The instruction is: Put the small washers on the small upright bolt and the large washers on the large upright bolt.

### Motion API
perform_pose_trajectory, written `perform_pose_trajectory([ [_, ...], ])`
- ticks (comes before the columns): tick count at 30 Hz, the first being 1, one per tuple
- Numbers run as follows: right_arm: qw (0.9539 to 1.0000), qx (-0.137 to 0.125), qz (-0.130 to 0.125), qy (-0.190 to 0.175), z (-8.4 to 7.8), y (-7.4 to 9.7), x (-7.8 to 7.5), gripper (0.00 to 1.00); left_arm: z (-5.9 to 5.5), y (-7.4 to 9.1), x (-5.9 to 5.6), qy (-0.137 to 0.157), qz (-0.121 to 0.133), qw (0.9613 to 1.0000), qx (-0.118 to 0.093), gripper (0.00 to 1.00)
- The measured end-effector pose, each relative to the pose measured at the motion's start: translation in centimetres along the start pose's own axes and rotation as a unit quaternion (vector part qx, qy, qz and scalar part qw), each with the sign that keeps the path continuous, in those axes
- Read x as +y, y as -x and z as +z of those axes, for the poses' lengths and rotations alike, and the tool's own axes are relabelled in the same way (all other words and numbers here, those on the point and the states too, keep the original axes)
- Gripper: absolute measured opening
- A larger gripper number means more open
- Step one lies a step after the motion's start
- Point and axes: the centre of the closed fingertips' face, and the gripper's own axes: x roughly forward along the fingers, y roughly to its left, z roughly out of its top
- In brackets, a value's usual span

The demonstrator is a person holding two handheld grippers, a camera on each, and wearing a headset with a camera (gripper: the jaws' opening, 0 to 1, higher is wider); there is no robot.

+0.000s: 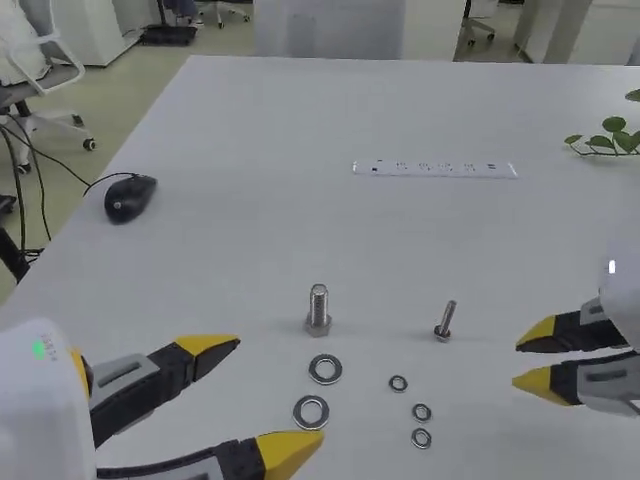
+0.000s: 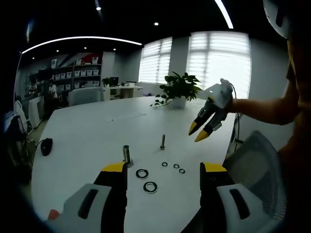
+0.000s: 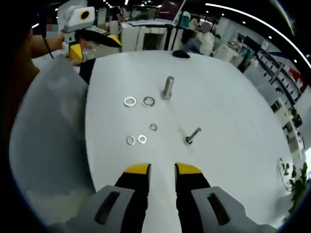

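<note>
Near the front edge of the white surface [image 1: 300, 120], my left tool [image 1: 265, 395] hangs low, its yellow-tipped jaws spread wide with nothing between them. Over on the right, my right tool [image 1: 527, 358] is held just above the surface. Its jaws are a narrow gap apart and it is empty too. Both tools are clear of every part.

Between them stand the two bolts. On the left is the large silver hex-head bolt [image 1: 318, 307], upright on its head with the thread up. To its right, well apart, is the small silver bolt [image 1: 445, 320], also on its head.

All five washers lie flat on the surface. The two large silver washers [image 1: 325, 369] sit just on the near side of the large bolt, one behind the other. The nearer one [image 1: 311, 410] is a touch further left, close to its partner but not touching. From my left tool's camera they lie just beyond the jaw tips.

The three small silver washers [image 1: 398, 383] lie near of the small bolt and slightly left of it. One is closest to the bolt, and the other two [image 1: 421, 411] are nearer to me, one just behind the other.

Farther off, a black computer mouse [image 1: 130, 195] rests at the left. A long white power strip [image 1: 435, 169] lies across the far middle, and a green leafy plant [image 1: 610, 138] reaches in at the far right edge.
</note>
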Motion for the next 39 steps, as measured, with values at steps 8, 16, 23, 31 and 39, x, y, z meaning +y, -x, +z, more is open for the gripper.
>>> perform_pose_trajectory([
  [8, 0.9974, -0.031, -0.019, -0.062, 0.1, 1.9, 3.6, 0.21, 0.1, 0.0, -0.2, 0.005, -0.011, 0.9999, -0.010, 0.59],
  [16, 0.9970, -0.014, -0.031, -0.070, -0.8, 2.9, 3.9, 0.20, 0.4, 0.0, -0.7, -0.001, -0.035, 0.9992, -0.017, 0.59],
  [23, 0.9990, 0.008, -0.006, -0.043, -0.1, 1.1, 4.3, 0.20, 0.6, 0.2, -1.2, -0.004, -0.051, 0.9985, -0.022, 0.59],
  [31, 0.9980, 0.016, 0.061, -0.010, -0.1, -2.8, 5.7, 0.20, 1.0, 0.3, -1.4, 0.006, -0.022, 0.9995, -0.020, 0.59],
  [39, 0.9943, 0.042, 0.095, 0.025, -0.1, -6.5, 5.4, 0.20, 0.9, 0.7, -0.7, 0.014, -0.001, 0.9997, -0.020, 0.59],
])
